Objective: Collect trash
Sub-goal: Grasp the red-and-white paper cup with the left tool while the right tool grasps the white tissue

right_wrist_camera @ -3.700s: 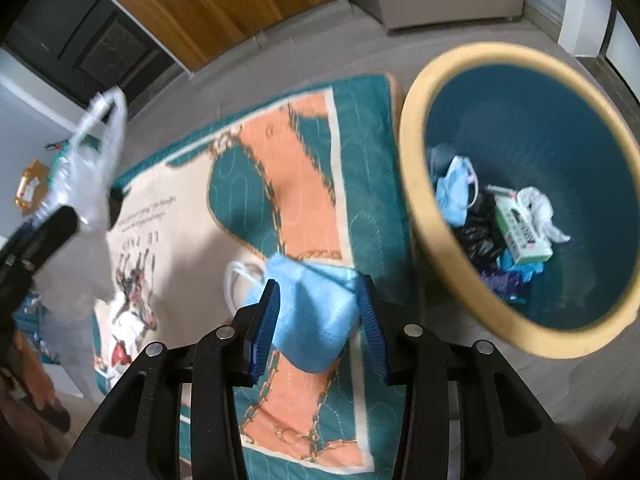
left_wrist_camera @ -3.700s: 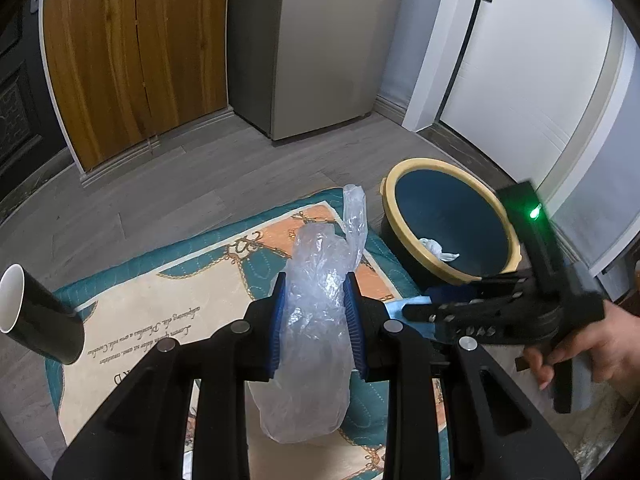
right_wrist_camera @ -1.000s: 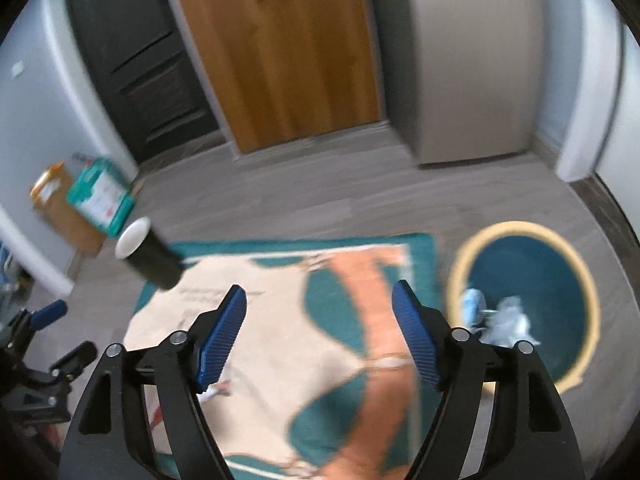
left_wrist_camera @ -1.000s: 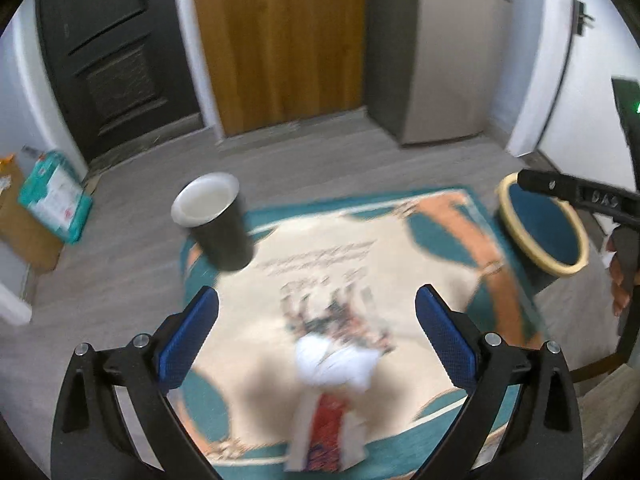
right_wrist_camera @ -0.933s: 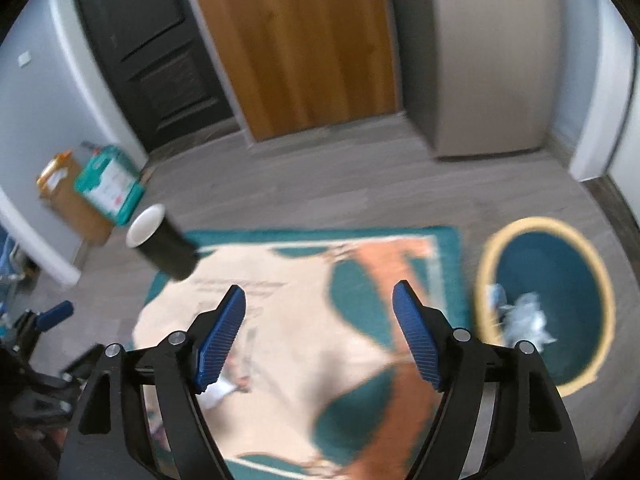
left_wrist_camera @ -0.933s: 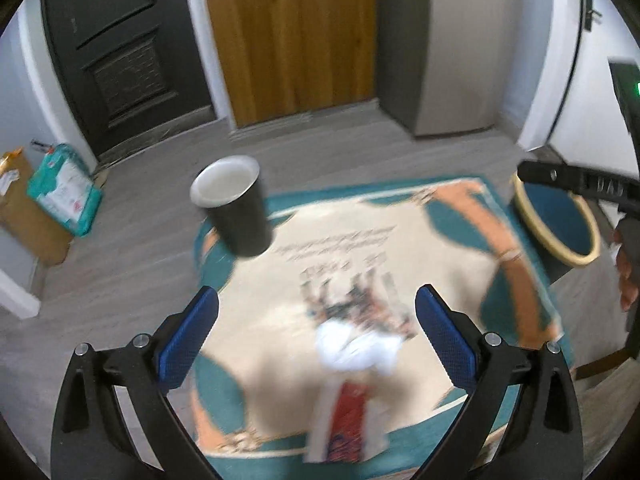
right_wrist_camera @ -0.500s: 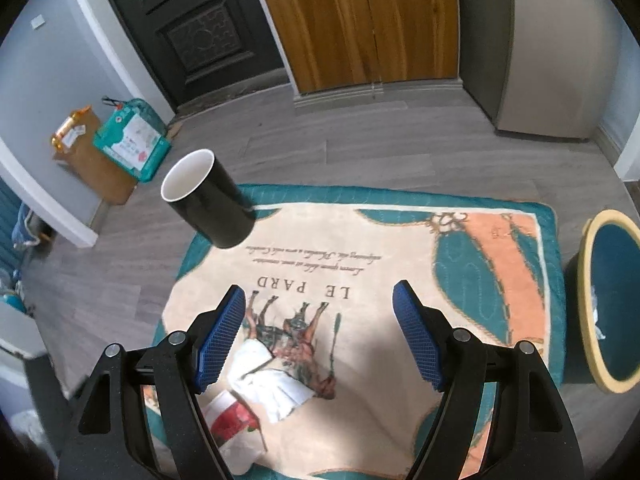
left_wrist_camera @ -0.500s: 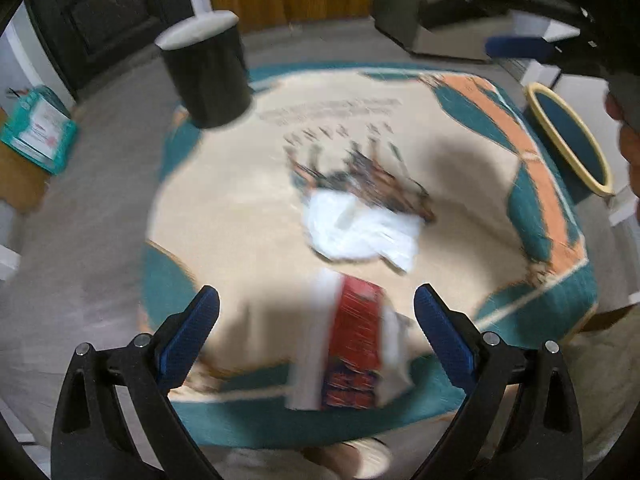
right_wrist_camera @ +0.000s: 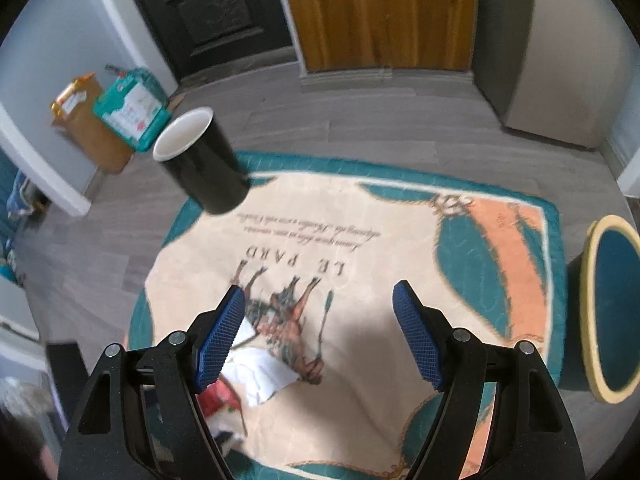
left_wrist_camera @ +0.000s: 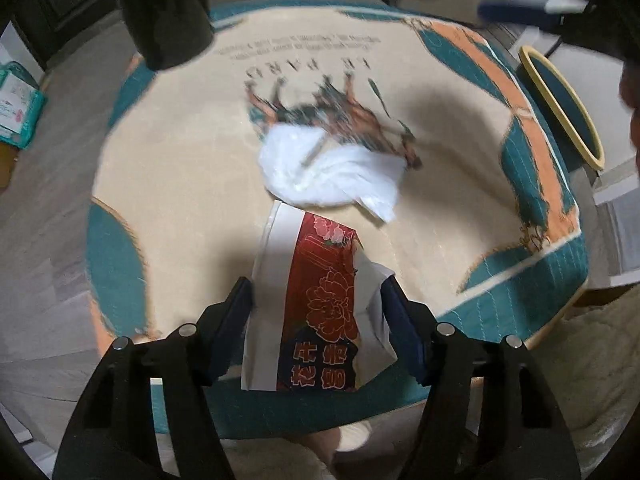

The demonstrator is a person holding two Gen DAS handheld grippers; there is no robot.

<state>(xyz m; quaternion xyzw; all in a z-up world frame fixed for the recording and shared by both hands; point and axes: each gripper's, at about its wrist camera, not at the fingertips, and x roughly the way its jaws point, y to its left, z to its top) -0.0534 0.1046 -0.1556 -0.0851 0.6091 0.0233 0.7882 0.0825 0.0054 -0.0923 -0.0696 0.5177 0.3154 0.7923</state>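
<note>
Red-and-white paper packet (left_wrist_camera: 316,304): we are closing the left gripper (left_wrist_camera: 316,312) around it, pads not yet pressing. Crumpled white tissue (left_wrist_camera: 328,168) is lying just beyond; black paper cup (right_wrist_camera: 200,160) farther ahead. Right gripper (right_wrist_camera: 320,340) is hanging apart, empty. Bin (right_wrist_camera: 612,308) is waiting to its right.

Home entryway, dark panelled door (right_wrist_camera: 216,12), wooden cupboard doors (right_wrist_camera: 380,12), grey plank floor (right_wrist_camera: 360,120), printed rug (right_wrist_camera: 400,240)
</note>
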